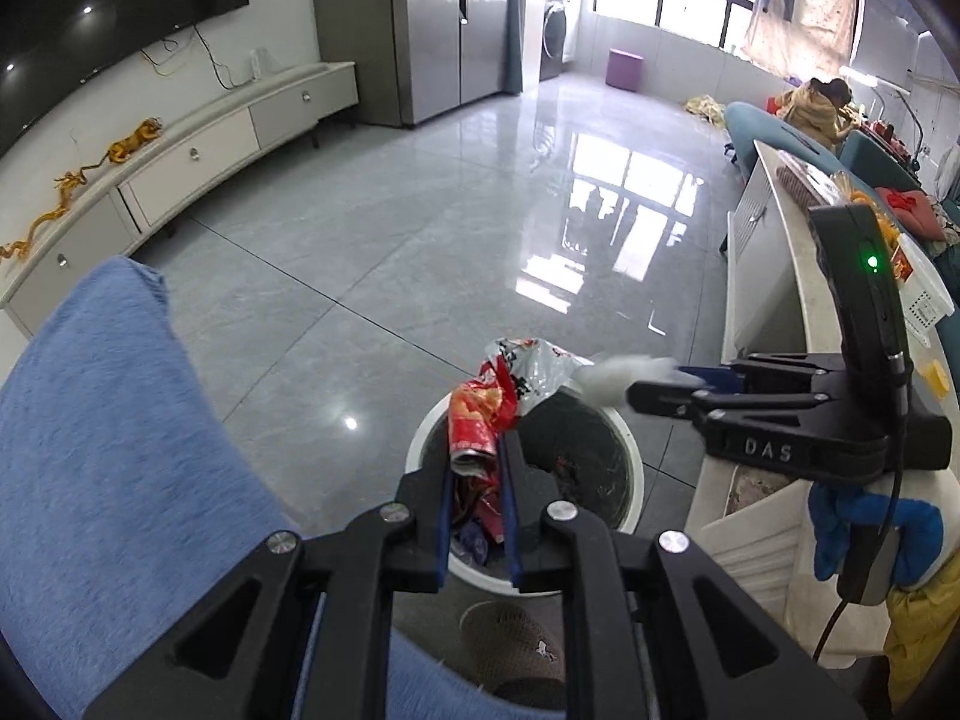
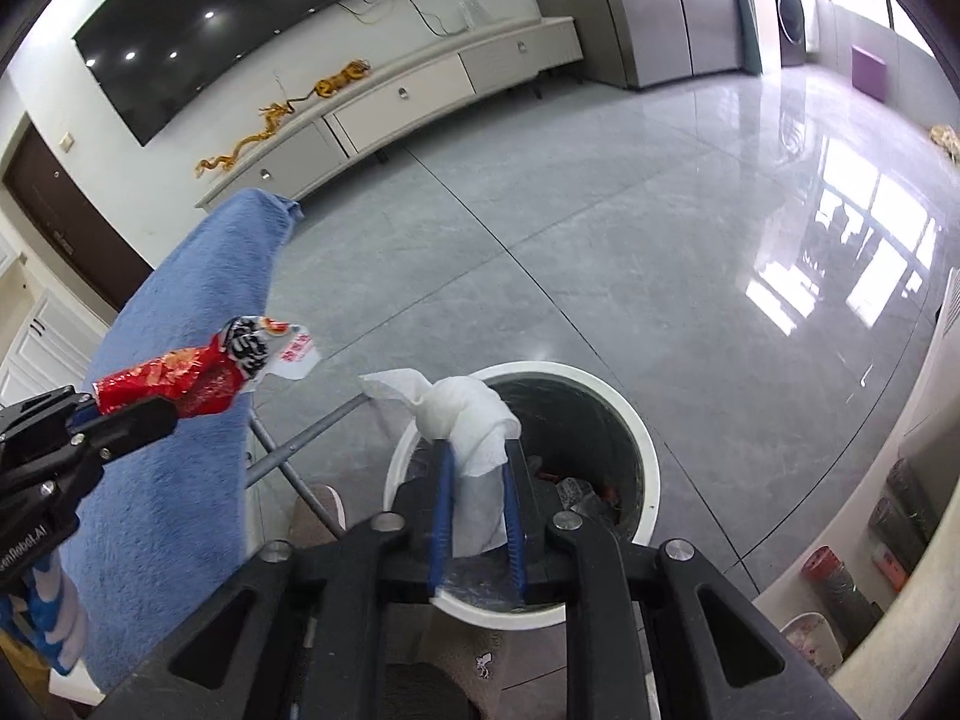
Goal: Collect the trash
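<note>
At about nine o'clock in the right wrist view, the left gripper point(image 2: 129, 414) is clamped on a crumpled red snack wrapper point(image 2: 192, 375), which sticks out past the tips over the blue towel point(image 2: 180, 312). In its own view that wrapper point(image 1: 480, 420) runs lengthwise along the fingers toward twelve o'clock, with the white-rimmed trash bin point(image 1: 630, 468) directly beneath and just ahead. Moving right, the right gripper point(image 2: 477, 456) is closed on a wadded white tissue point(image 2: 474, 414), pinched between the blue pads point(image 2: 445, 480), hanging over the bin's point(image 2: 648, 450) near rim at roughly six o'clock of its opening (dark liner, some scraps already at the bottom). Both pieces sit above the bin mouth; the tissue looks nearer the centre, so a straight release should drop either inside. At three o'clock stands a pale counter point(image 2: 900, 630).
</note>
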`<state>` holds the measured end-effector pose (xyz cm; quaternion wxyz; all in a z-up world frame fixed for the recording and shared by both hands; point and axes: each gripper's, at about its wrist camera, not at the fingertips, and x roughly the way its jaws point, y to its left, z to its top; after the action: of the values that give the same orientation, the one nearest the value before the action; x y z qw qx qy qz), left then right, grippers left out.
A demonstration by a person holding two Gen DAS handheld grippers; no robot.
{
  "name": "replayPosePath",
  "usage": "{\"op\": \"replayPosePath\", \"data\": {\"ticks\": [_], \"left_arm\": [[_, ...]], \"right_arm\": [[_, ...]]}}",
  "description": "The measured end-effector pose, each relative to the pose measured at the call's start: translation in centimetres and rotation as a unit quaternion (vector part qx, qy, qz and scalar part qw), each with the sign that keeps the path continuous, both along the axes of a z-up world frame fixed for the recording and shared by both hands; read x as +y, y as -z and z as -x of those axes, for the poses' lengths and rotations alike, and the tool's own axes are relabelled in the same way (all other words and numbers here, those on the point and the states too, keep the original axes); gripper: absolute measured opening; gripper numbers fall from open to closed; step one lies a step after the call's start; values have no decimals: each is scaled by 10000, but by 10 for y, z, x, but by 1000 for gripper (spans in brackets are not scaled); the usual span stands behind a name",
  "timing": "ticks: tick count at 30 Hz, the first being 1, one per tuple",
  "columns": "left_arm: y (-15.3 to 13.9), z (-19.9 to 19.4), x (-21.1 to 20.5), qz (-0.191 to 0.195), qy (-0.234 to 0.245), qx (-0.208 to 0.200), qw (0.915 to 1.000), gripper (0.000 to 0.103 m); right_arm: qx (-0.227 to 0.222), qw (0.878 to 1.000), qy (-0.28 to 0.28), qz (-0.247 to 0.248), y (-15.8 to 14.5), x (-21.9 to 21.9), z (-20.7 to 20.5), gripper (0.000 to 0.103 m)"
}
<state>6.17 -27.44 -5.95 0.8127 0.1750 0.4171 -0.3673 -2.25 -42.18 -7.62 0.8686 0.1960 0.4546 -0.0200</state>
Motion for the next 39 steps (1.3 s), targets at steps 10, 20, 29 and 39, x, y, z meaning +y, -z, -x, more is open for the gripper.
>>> {"op": "replayPosePath", "data": {"ticks": [10,20,29,39], "left_arm": [[15,-14,-11,191,-174,345,9991,50],[-3,-3,15,156,-671,-74,9976,50],[-30,14,77,182,-1251,-563,9904,51],[-77,51,166,456,-2004,-1355,9692,77]], "right_arm": [[144,9997,161,-83,11,-19,-2,49],[-187,9997,171,-75,-10,5,2,69],[-610,9979,-122,190,-51,62,8,82],[-1109,9912,-404,592,-97,142,17,97]]}}
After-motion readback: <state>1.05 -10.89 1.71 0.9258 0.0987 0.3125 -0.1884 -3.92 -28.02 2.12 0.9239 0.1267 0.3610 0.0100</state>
